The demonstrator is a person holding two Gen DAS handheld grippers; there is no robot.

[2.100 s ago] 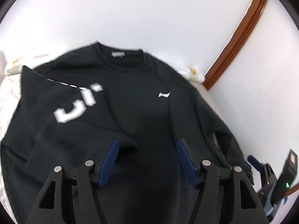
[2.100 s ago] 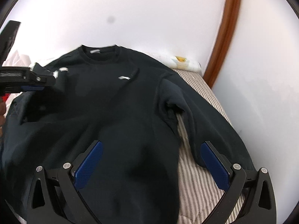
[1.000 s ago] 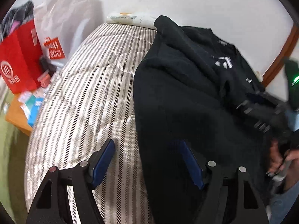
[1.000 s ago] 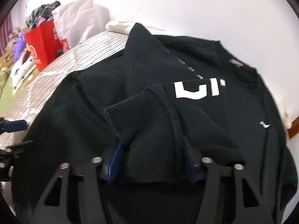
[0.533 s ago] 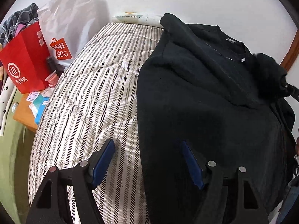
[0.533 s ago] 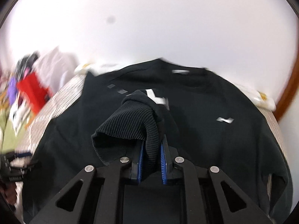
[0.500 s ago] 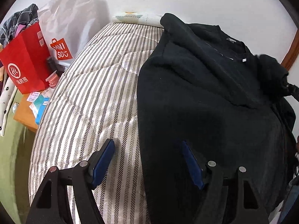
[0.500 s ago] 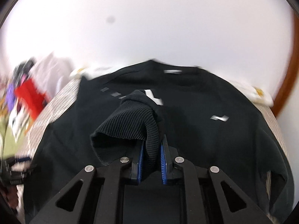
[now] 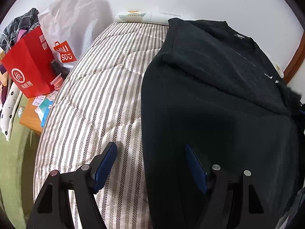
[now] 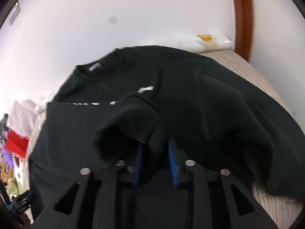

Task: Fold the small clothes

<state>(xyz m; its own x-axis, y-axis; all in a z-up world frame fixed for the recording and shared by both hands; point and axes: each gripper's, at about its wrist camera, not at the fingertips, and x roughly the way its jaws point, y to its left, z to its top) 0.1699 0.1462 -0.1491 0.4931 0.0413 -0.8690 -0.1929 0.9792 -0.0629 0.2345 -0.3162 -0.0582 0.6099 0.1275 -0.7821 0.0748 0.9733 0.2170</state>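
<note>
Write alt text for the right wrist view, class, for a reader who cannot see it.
The right gripper has the ribbed sleeve cuff of a black sweatshirt between its blue jaws, which have just been opening. The sweatshirt lies spread on a striped bed against a white wall.

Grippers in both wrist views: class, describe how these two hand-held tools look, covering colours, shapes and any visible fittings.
The left gripper and the right gripper look alike. Each has two black, angular fingers with triangular cut-outs in the frame. Flat blue pads line the inner faces of the fingers. Round silver pins mark the joints. No cables or lettering show on either.
</note>
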